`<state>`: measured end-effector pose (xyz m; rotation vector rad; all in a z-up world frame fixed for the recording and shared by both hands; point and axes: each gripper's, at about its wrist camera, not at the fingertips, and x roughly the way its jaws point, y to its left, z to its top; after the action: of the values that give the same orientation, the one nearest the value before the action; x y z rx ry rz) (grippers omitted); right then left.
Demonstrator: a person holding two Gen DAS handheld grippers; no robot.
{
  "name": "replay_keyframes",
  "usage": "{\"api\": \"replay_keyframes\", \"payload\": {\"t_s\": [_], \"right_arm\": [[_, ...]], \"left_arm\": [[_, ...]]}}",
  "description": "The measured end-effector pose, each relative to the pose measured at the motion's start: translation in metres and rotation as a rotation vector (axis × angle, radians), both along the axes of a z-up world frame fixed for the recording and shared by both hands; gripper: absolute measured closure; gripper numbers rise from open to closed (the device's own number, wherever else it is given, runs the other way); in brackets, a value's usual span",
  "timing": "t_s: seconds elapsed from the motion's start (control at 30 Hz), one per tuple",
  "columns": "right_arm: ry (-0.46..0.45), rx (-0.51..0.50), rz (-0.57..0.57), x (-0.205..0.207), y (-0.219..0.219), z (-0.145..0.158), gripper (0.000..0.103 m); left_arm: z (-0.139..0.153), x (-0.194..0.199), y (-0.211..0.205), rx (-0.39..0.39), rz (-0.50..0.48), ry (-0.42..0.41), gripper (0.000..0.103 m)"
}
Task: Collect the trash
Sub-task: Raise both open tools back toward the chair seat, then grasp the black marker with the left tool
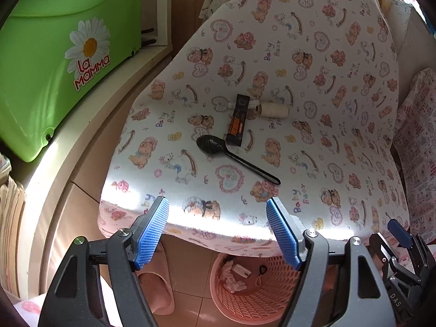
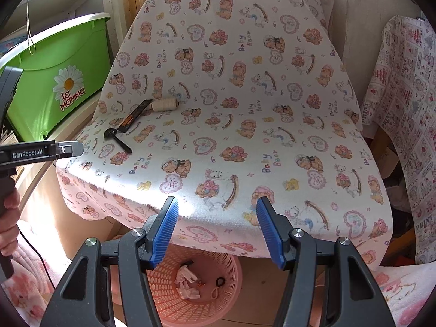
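A black plastic spoon (image 1: 234,158) lies on the bear-print cloth table (image 1: 327,87), with a black and orange wrapper (image 1: 238,120) and a spool of cream thread (image 1: 272,109) just beyond it. The same spoon (image 2: 117,141), wrapper (image 2: 135,115) and spool (image 2: 164,104) show at the left in the right wrist view. A pink mesh basket (image 1: 253,294) with crumpled paper stands on the floor under the table's near edge; it also shows in the right wrist view (image 2: 190,286). My left gripper (image 1: 218,231) is open and empty at the near edge. My right gripper (image 2: 216,229) is open and empty too.
A green La Mamma tub (image 1: 54,62) sits on a cream shelf to the left. A second printed cloth (image 2: 403,114) hangs at the right. A pink slipper (image 1: 160,286) lies on the tiled floor beside the basket. The left gripper's body (image 2: 41,151) juts in at the left.
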<state>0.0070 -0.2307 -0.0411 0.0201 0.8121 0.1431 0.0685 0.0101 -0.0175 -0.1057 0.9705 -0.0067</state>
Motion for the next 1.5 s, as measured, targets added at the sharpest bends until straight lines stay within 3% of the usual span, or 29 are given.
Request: {"api": "replay_keyframes", "payload": {"t_s": [0.1, 0.23, 0.33, 0.4, 0.5, 0.63, 0.73, 0.83, 0.9, 0.97, 1.03, 1.27, 1.33, 1.5], "right_arm": [[-0.041, -0.041, -0.016, 0.005, 0.000, 0.006, 0.041], [-0.057, -0.048, -0.031, 0.011, -0.004, 0.009, 0.039], [-0.043, -0.042, -0.041, 0.014, -0.008, 0.006, 0.039], [-0.033, -0.036, -0.047, 0.017, -0.010, 0.004, 0.039], [-0.029, -0.035, -0.053, 0.020, -0.010, 0.003, 0.039], [-0.025, -0.034, -0.069, 0.023, -0.012, 0.002, 0.039], [-0.013, -0.021, -0.084, 0.026, -0.016, 0.000, 0.039], [-0.007, -0.010, -0.087, 0.026, -0.017, 0.000, 0.039], [-0.007, -0.020, -0.084, 0.026, -0.016, -0.001, 0.039], [-0.010, -0.029, -0.080, 0.025, -0.015, -0.001, 0.039], [-0.010, -0.029, -0.079, 0.024, -0.015, -0.001, 0.039], [-0.007, -0.033, -0.073, 0.022, -0.014, -0.002, 0.039], [-0.011, -0.043, -0.073, 0.022, -0.014, -0.002, 0.039], [-0.004, -0.048, -0.086, 0.023, -0.018, -0.004, 0.039]], "left_arm": [[0.007, 0.022, 0.003, -0.044, -0.061, 0.019, 0.030], [0.011, 0.044, 0.004, -0.017, -0.083, -0.036, 0.030], [0.004, 0.057, 0.007, -0.045, -0.109, -0.077, 0.034], [-0.002, 0.066, 0.007, -0.047, -0.116, -0.078, 0.043], [-0.010, 0.081, 0.002, -0.050, -0.136, -0.073, 0.046], [-0.015, 0.096, -0.011, -0.001, -0.166, -0.097, 0.048], [-0.022, 0.110, -0.022, 0.025, -0.181, -0.057, 0.053], [-0.024, 0.116, -0.031, 0.080, -0.200, -0.086, 0.055], [-0.026, 0.117, -0.032, 0.073, -0.208, -0.104, 0.077], [-0.028, 0.119, -0.028, 0.010, -0.204, -0.089, 0.083], [-0.030, 0.120, -0.027, -0.007, -0.203, -0.081, 0.083], [-0.042, 0.128, -0.026, 0.038, -0.211, -0.040, 0.077], [-0.042, 0.127, -0.024, 0.036, -0.208, -0.029, 0.086], [-0.013, 0.102, -0.016, -0.015, -0.199, -0.132, 0.087]]}}
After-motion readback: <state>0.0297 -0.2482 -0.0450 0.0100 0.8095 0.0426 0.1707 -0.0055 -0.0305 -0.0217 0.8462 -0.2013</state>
